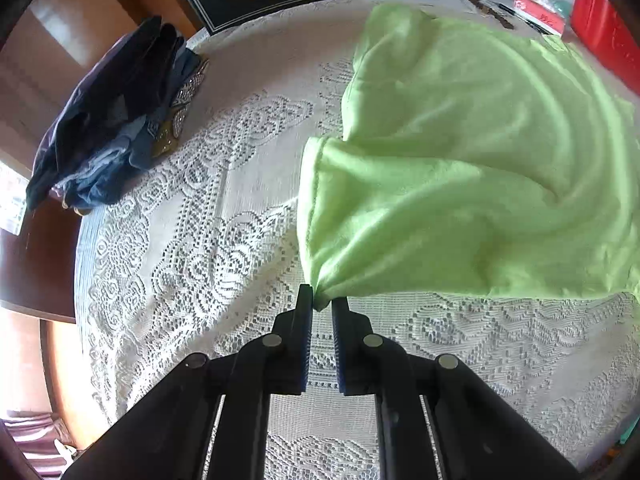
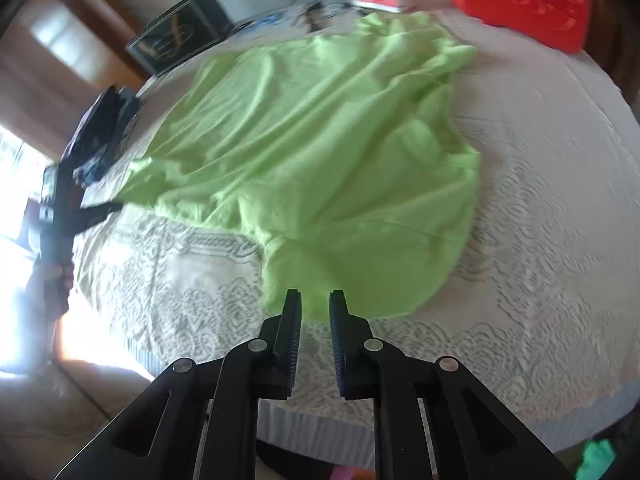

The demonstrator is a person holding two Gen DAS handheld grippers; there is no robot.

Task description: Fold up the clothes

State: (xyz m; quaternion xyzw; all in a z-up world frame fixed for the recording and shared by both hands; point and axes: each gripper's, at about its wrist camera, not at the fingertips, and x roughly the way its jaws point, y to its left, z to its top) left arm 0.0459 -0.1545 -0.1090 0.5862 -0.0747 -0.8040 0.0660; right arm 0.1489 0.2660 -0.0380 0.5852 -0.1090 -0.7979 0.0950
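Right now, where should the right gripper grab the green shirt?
Grab the rounded edge of the shirt nearest the right gripper, coming in low from the front. That edge lies flat on the tablecloth, and the left gripper already pinches another corner.

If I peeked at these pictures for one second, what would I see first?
You would spot the big bright green garment spread over the white lace tablecloth in the middle. The left gripper pinches one corner of it, while the right gripper hovers by its near edge. A dark blue clothes pile sits at the left edge, and a red case glows at the far right.
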